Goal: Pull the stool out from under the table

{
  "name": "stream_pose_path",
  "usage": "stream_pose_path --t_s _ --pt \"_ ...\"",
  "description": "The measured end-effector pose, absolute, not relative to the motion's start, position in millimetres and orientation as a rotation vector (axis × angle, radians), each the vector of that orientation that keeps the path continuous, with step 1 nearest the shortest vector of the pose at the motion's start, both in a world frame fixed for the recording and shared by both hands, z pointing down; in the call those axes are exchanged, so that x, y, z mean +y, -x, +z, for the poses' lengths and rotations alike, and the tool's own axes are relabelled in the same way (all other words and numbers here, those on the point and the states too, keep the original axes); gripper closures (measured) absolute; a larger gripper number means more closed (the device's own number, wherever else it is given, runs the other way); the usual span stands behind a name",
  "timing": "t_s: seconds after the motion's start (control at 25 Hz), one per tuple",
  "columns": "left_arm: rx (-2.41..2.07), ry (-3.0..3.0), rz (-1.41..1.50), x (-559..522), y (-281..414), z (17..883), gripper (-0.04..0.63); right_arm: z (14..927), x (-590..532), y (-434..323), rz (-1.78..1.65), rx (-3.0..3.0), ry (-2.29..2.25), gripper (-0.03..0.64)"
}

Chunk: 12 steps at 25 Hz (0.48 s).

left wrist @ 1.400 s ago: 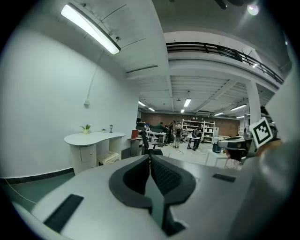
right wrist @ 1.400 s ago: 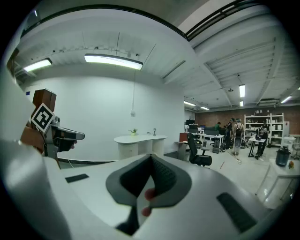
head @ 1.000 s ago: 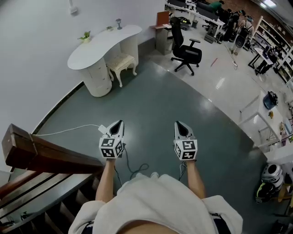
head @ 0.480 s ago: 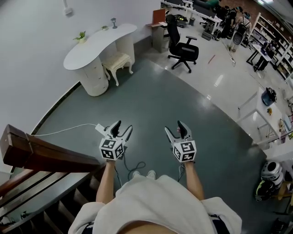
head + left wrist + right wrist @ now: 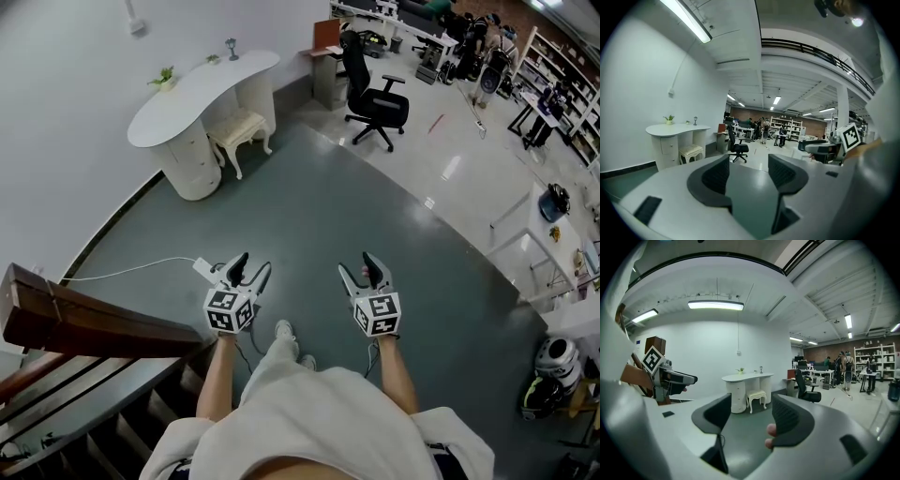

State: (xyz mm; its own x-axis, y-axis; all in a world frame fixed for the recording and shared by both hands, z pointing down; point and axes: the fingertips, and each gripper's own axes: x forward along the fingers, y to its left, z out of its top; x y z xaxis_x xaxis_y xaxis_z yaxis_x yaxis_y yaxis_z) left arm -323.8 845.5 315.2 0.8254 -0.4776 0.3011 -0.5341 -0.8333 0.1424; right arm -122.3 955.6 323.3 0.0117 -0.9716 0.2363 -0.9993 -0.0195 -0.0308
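The cream stool [image 5: 239,127] stands tucked under the white curved table [image 5: 202,89], far off by the wall at the upper left. Both grippers are held out over the grey floor, well short of it. My left gripper [image 5: 247,271] is open with nothing between its jaws. My right gripper [image 5: 362,271] is open too, its jaws closing on nothing. In the left gripper view the stool [image 5: 691,152] and table [image 5: 677,129] sit small at the left, beyond the gripper [image 5: 747,173]. The right gripper view has the stool [image 5: 756,397] straight ahead past the gripper [image 5: 750,416].
A black office chair [image 5: 377,94] stands right of the table. A wooden stair rail [image 5: 84,321] runs along my left side. A white power strip [image 5: 203,270] and its cable lie on the floor by the left gripper. Desks, shelves and people fill the far right.
Both grippers went from shut to open. The person has stepped forward a little, and a foot now shows between the arms.
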Motion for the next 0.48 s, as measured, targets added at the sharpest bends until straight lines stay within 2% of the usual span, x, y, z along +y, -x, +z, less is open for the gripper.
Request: stream_pose_path --t_s 0.48 --pt "-0.770 -2.777 0.357 737.1 271.4 334.9 0.348 337.8 851.0 69.1 0.279 -2.062 -2.120 0.365"
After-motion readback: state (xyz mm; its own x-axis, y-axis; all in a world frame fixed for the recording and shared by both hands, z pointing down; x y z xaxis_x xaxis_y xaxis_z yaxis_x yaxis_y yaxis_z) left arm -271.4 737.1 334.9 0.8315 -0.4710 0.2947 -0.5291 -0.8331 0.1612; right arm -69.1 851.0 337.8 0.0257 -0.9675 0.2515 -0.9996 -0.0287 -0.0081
